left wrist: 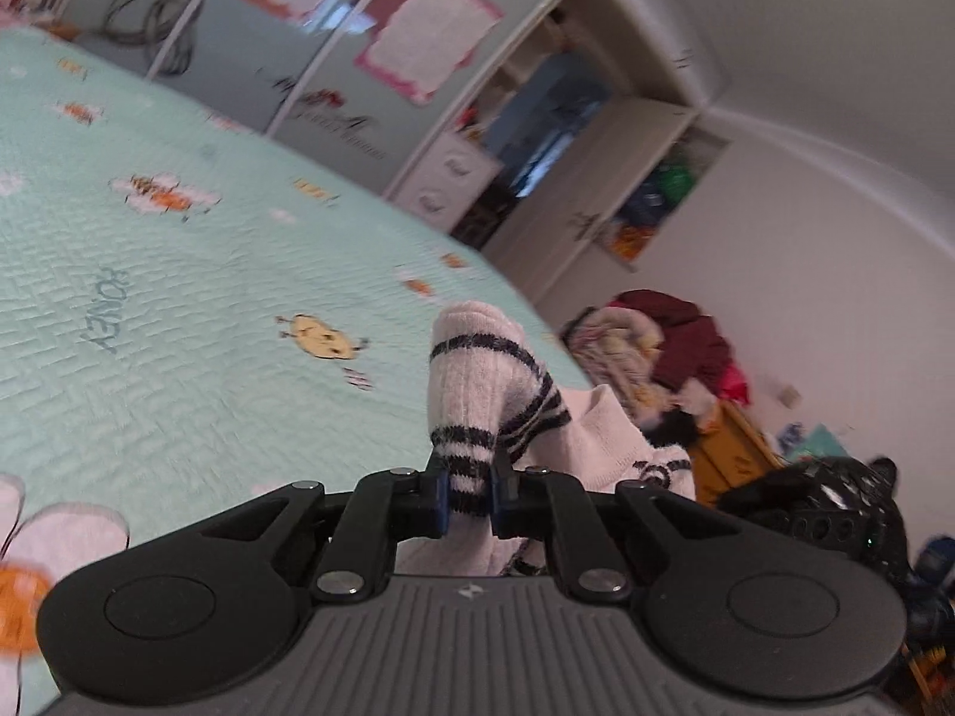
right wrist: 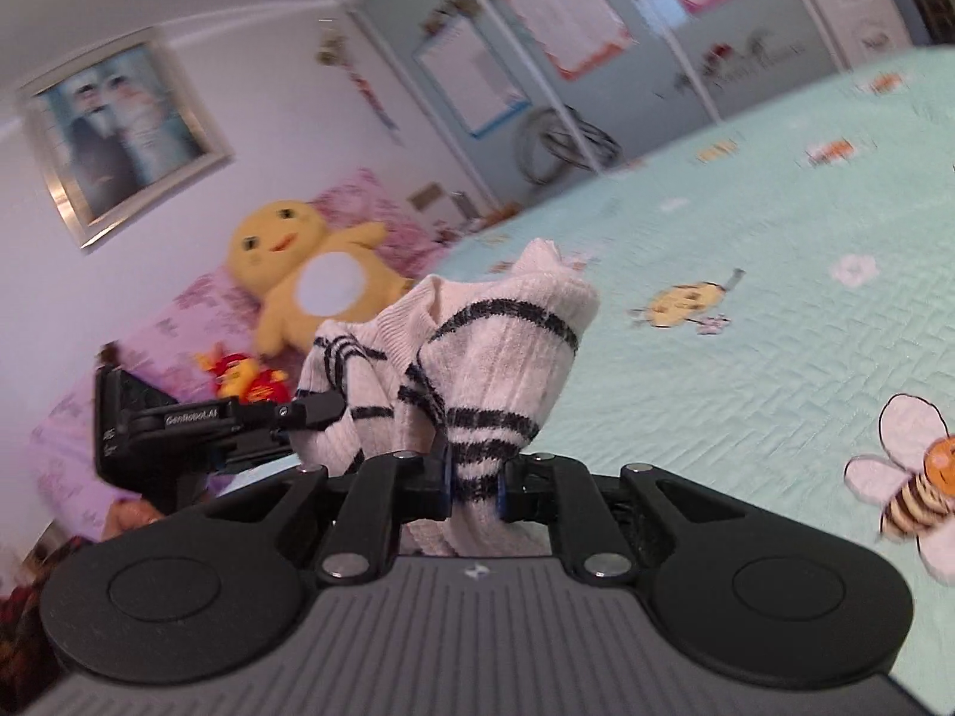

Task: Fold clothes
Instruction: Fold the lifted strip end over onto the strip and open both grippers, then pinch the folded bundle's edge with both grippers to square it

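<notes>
Bedroom, mint quilted bedspread (left wrist: 179, 310) printed with bees and flowers; the word "HONEY" (left wrist: 106, 311) reads on it in grey-blue letters. Wardrobe doors (left wrist: 334, 59) behind carry dark script lettering, too blurred to read, and pink-edged paper sheets. Heap of clothes (left wrist: 662, 352) against the white wall on the floor side.

Left gripper (left wrist: 470, 492): jaws narrow, clamped on a ribbed striped cuff of a white garment with black stripes (left wrist: 477, 370), held up over the bed's edge.

Right gripper (right wrist: 476, 486): jaws narrow, pinching another striped cuff of the same garment (right wrist: 495, 346), the knit bunched above the fingers.

In the right wrist view the left gripper (right wrist: 322, 409) shows at the side, its black body marked "GenRobot.AI" in white. Yellow plush toy (right wrist: 310, 280) lies on pink bedding (right wrist: 173, 322); framed picture (right wrist: 125, 131) hangs on the wall
</notes>
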### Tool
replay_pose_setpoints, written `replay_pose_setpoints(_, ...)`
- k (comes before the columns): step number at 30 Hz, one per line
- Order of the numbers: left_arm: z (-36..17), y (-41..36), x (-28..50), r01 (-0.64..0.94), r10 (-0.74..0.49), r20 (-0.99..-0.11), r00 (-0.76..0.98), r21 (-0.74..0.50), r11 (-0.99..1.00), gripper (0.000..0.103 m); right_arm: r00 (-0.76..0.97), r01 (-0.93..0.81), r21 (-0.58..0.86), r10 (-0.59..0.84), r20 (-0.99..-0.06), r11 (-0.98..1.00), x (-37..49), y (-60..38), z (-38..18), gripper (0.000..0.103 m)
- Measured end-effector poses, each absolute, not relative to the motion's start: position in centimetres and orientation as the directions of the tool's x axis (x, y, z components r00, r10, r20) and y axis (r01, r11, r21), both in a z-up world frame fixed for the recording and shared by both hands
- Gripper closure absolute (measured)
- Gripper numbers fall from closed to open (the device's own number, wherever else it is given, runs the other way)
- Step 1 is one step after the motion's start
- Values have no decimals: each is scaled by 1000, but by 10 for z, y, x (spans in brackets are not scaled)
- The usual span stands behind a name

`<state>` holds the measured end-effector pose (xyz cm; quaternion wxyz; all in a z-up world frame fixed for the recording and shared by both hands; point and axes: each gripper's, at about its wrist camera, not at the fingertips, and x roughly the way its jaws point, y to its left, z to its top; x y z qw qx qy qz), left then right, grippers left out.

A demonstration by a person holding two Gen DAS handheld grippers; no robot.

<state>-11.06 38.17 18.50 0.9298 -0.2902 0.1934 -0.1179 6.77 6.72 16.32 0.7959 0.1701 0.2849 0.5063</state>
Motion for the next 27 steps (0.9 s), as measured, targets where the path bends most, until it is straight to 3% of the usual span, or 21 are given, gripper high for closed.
replay_pose_setpoints(5, 173, 335, -214, 217, -374, -273, 886, -469, 856, 90, 314, -806, 434, 912, -263, 403, -44, 25, 187, 91)
replay_pose_setpoints(7, 141, 320, -247, 236, -406, -325, 854, -453, 860, 88, 345, -864, 262, 884, -314, 430, -101, 12, 178, 91)
replay_pose_setpoints(8, 121, 312, -264, 243, -424, -357, 832, -453, 858, 82, 357, -884, 176, 868, -346, 434, -129, 9, 170, 91)
replay_pose_setpoints(9, 101, 307, -276, 204, -406, -411, 816, -452, 868, 75, 355, -898, 112, 852, -386, 425, -157, 6, 157, 91)
replay_pose_setpoints(10, 80, 302, -287, 152, -377, -471, 797, -448, 881, 76, 360, -910, 33, 827, -431, 413, -184, 4, 140, 89)
replay_pose_setpoints(12, 48, 297, -312, 59, -332, -535, 777, -463, 884, 76, 411, -907, -146, 754, -513, 395, -233, 5, 101, 84)
replay_pose_setpoints(14, 33, 302, -339, -18, -306, -524, 795, -524, 852, 69, 460, -886, -223, 703, -543, 408, -268, -2, 76, 70)
replay_pose_setpoints(16, 30, 310, -364, -75, -286, -493, 822, -591, 803, 67, 521, -851, -248, 680, -516, 463, -290, -17, 70, 56)
replay_pose_setpoints(19, 37, 319, -387, -114, -267, -462, 846, -644, 756, 57, 546, -817, -144, 670, -503, 558, -300, -45, 76, 53)
replay_pose_setpoints(22, 43, 324, -391, -169, -240, -460, 855, -685, 709, 56, 533, -765, 38, 666, -521, 642, -293, -69, 84, 53)
replay_pose_setpoints(27, 44, 314, -385, -208, -252, -449, 857, -750, 628, 47, 521, -531, 467, 707, -478, 707, -271, -106, 90, 52)
